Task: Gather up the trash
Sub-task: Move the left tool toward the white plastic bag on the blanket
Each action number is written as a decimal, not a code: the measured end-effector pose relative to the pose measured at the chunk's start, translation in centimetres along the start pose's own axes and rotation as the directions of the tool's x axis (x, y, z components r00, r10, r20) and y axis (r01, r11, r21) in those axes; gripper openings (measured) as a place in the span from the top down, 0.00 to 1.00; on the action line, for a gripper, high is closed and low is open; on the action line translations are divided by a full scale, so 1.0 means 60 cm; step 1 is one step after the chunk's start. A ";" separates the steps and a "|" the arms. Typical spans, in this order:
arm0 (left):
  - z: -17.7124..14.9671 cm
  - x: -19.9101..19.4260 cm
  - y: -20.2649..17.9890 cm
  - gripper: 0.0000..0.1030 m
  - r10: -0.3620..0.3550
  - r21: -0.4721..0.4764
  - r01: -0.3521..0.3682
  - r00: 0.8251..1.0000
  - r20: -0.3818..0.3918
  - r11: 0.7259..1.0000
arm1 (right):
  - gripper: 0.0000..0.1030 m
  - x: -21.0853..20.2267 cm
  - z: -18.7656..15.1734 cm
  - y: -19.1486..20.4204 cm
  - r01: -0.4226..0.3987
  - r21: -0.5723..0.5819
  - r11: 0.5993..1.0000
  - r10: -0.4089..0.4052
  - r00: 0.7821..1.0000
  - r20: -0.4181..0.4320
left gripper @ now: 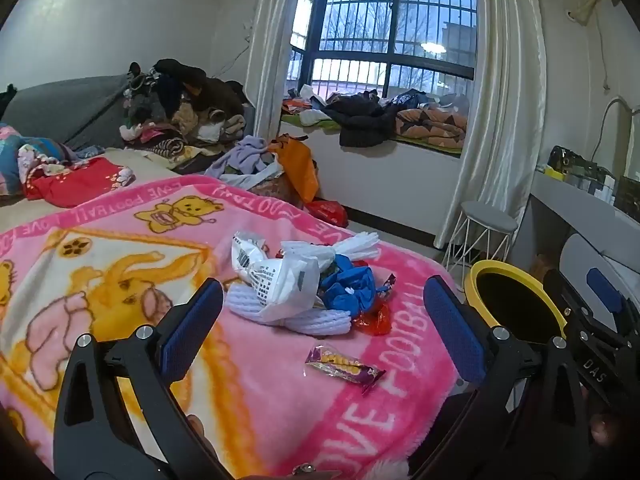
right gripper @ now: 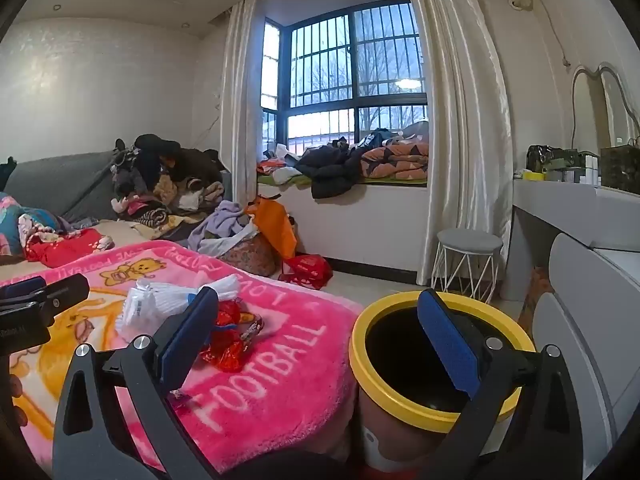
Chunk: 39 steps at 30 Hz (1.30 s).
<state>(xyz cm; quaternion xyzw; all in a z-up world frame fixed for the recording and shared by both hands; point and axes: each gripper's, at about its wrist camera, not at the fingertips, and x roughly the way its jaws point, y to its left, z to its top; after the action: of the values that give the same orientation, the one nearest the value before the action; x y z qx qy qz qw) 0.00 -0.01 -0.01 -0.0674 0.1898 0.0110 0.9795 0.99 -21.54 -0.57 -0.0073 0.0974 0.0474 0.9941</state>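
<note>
On the pink blanket point(left gripper: 120, 280) lies a loose heap of trash point(left gripper: 304, 288), a snack wrapper point(left gripper: 344, 368) just before it, the bin point(right gripper: 436, 356) beside the bed. Both grippers, left point(left gripper: 324, 320) and right point(right gripper: 320, 344), stand spread and empty. The wrapper looks light, crinkly and slippery; pinch it across its middle.

Both cameras ride low over a bed, each looking forward between its own two blue-padded fingers toward the barred window point(left gripper: 394, 28) on the far wall. The left wrist view sits close above the pink blanket point(left gripper: 256, 360), tilted down at the heap of trash point(left gripper: 308, 284) near its middle, with the yellow-rimmed bin point(left gripper: 516, 304) at its right edge. The right wrist view sits further right and more level, close over the bin point(right gripper: 440, 360), the blanket point(right gripper: 272, 376) on its left. Both share blanket, trash, bin, window, curtains and stool point(left gripper: 486, 220).
</note>
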 end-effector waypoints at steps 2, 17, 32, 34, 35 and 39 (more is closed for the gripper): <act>0.000 0.000 0.000 0.10 0.000 -0.003 0.000 1.000 -0.001 1.000 | 0.06 0.000 0.000 0.000 0.001 0.001 1.000 -0.001 1.000 0.002; 0.008 -0.009 -0.013 0.10 -0.002 0.019 0.002 1.000 0.008 1.000 | 0.06 -0.001 0.000 0.001 0.002 -0.002 1.000 -0.002 1.000 0.013; 0.008 -0.007 -0.006 0.10 -0.003 0.016 0.003 1.000 0.020 1.000 | 0.06 -0.005 0.005 0.000 0.004 0.000 1.000 -0.004 1.000 0.020; 0.009 -0.006 -0.005 0.10 -0.003 0.017 0.002 1.000 0.019 1.000 | 0.06 -0.005 0.004 0.000 0.003 -0.001 1.000 -0.003 1.000 0.022; 0.009 -0.006 -0.005 0.10 -0.004 0.016 0.004 1.000 0.019 1.000 | 0.06 -0.005 0.004 0.001 0.003 -0.001 1.000 -0.003 1.000 0.021; 0.008 -0.007 -0.006 0.10 -0.002 0.019 0.001 1.000 0.020 1.000 | 0.06 -0.007 0.007 0.000 0.004 0.000 1.000 -0.004 1.000 0.022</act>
<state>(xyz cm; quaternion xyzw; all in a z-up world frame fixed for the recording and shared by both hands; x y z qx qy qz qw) -0.17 -0.32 0.62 -0.0583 0.1800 0.0091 0.9819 0.64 -21.56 -0.08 -0.0071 0.0863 0.0453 0.9952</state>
